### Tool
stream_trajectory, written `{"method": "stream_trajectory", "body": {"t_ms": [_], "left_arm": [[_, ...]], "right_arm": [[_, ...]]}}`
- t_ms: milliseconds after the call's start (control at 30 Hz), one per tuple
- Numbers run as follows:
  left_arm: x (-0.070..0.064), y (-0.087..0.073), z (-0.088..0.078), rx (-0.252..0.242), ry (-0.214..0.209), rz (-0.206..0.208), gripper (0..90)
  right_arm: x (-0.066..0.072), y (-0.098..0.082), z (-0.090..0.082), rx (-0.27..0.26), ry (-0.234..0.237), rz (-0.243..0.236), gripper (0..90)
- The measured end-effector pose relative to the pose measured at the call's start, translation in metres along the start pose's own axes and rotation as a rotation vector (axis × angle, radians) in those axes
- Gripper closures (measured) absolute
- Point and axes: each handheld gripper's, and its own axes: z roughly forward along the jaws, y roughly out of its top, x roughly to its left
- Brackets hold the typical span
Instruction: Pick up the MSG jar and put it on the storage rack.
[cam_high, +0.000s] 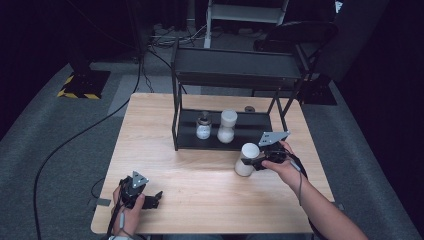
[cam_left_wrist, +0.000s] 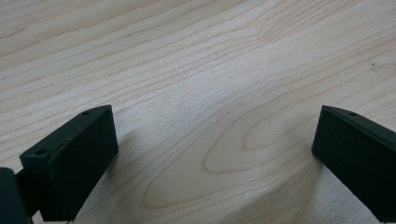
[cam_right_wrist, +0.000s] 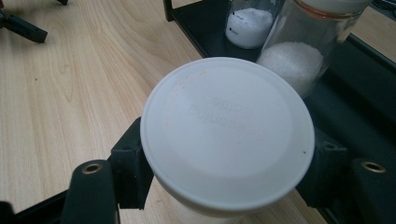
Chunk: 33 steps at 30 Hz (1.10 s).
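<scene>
right tongs (cam_right_wrist: 224, 179) – clamped on white-lidded jar (cam_high: 246, 160) | left tongs (cam_left_wrist: 210, 158) – wide, empty, over tabletop (cam_high: 200, 185) | risk – smooth glass slipping, jar clipping rack (cam_high: 225, 137)

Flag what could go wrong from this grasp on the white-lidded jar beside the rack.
1. The right gripper clamps the jar just under its lid, high up, so it might swing or slip when lifted.
2. The rack and the two jars in it stand close; a careless move could knock them.
</scene>
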Motion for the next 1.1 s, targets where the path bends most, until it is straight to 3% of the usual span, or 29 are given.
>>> {"method": "stream_trajectory", "body": {"t_ms": [533,1100], "left_arm": [[0.0,-0.001,-0.001,0.0,-0.005,0.003,0.3],[0.0,-0.001,-0.001,0.0,-0.004,0.003,0.3]], "right_arm": [[-0.001,0.005,-0.002,0.009,0.004,-0.001,34.3],[-0.004,0.02,-0.018,-0.003,-0.002,-0.018,34.3]]}}
